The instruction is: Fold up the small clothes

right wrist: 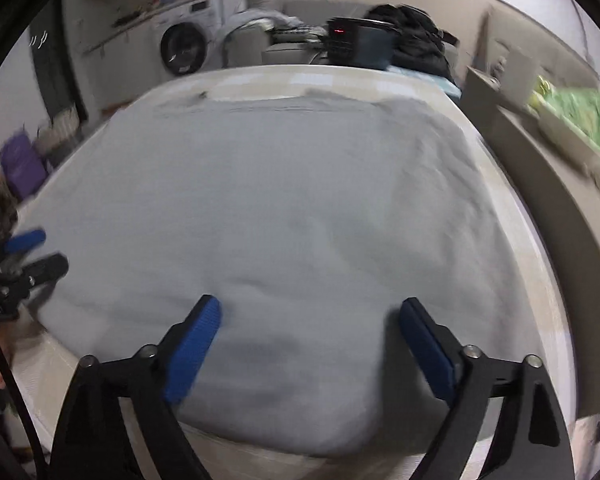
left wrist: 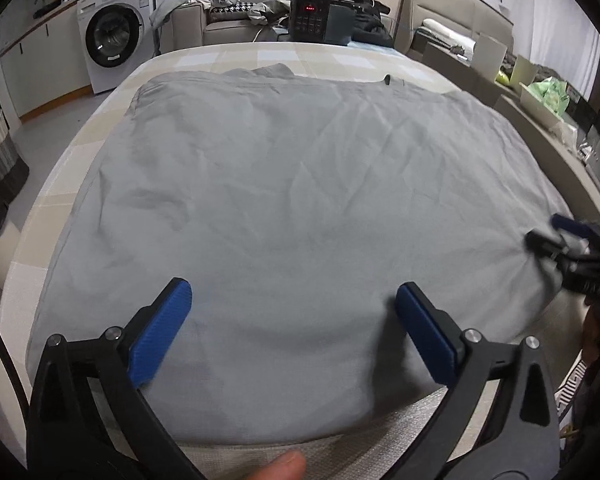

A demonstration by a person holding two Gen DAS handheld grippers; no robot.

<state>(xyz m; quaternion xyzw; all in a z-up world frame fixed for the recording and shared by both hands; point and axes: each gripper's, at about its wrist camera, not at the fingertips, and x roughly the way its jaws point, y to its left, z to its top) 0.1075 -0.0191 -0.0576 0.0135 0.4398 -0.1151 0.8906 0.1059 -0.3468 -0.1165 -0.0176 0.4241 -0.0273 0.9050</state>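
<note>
A grey garment [left wrist: 292,200] lies spread flat and creased over the checked table [left wrist: 228,56]. It also fills the right wrist view [right wrist: 284,208]. My left gripper [left wrist: 292,300] is open, its blue pads just above the garment's near edge. My right gripper [right wrist: 310,316] is open too, over the near edge further right. In the left wrist view the right gripper [left wrist: 552,236] shows at the garment's right edge. In the right wrist view the left gripper [right wrist: 40,252] shows at the garment's left edge. The right wrist view is blurred.
A dark cooker with a red display [left wrist: 320,20] and a heap of black clothes [left wrist: 364,8] stand at the table's far end. A washing machine [left wrist: 112,40] is at the back left. A beige ledge with boxes and green bags [left wrist: 548,96] runs along the right.
</note>
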